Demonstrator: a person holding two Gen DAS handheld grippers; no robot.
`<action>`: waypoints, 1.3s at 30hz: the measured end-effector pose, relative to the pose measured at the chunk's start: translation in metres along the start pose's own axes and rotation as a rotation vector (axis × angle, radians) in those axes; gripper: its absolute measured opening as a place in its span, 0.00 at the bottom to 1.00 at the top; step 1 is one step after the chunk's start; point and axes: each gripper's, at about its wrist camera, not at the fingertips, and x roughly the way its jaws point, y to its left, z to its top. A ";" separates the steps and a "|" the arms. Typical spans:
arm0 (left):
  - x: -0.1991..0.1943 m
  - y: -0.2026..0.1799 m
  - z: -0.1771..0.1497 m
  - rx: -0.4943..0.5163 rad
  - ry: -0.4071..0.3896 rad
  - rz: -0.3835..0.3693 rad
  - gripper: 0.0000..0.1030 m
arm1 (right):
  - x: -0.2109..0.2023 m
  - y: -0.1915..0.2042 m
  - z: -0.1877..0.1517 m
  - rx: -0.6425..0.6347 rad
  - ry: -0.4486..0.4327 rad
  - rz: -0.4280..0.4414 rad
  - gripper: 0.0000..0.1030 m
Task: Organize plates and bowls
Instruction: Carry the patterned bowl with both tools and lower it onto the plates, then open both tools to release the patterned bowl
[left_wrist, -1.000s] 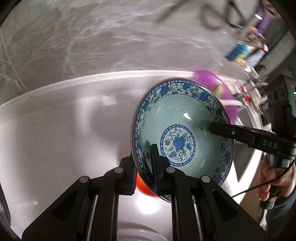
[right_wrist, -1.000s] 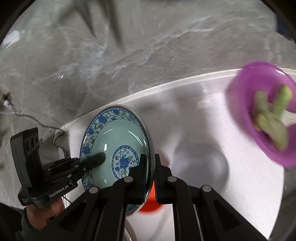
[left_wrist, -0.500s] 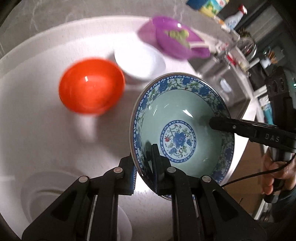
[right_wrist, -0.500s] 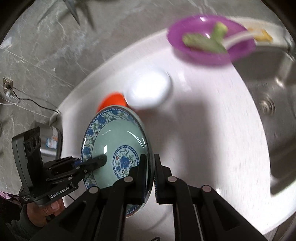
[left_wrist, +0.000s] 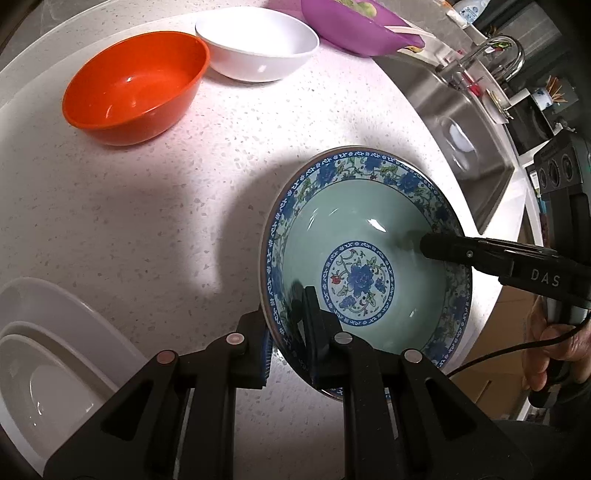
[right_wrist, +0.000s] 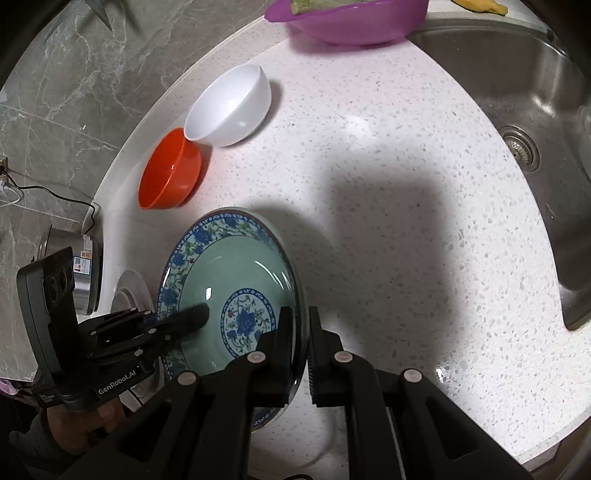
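Observation:
A blue-and-green patterned bowl (left_wrist: 369, 258) is held over the white speckled counter (left_wrist: 147, 206) by both grippers. My left gripper (left_wrist: 286, 332) is shut on its near rim. My right gripper (right_wrist: 299, 332) is shut on the opposite rim; its finger shows inside the bowl in the left wrist view (left_wrist: 461, 251). The bowl also shows in the right wrist view (right_wrist: 236, 280). An orange bowl (left_wrist: 136, 85) and a white bowl (left_wrist: 258, 44) stand at the back of the counter. White stacked plates (left_wrist: 48, 362) lie at the lower left.
A purple bowl (left_wrist: 354, 26) with greens sits at the back beside a steel sink (left_wrist: 461, 110) on the right. In the right wrist view the sink (right_wrist: 535, 110) takes the right side. A metal pot (right_wrist: 85, 273) stands past the counter's left edge.
Both grippers have tilted down and pulled back with the patterned bowl, bringing the orange bowl, white bowl and plates fully into view. Both still grip the rim.

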 end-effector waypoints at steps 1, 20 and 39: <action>0.002 -0.001 -0.001 -0.001 0.000 0.000 0.13 | 0.000 -0.001 0.000 -0.003 -0.002 0.001 0.09; -0.008 0.009 0.006 0.020 -0.040 0.014 0.13 | 0.002 -0.007 -0.008 -0.025 -0.016 0.014 0.09; -0.068 0.039 0.008 -0.061 -0.187 -0.120 0.96 | -0.029 -0.025 -0.017 0.084 -0.177 0.120 0.65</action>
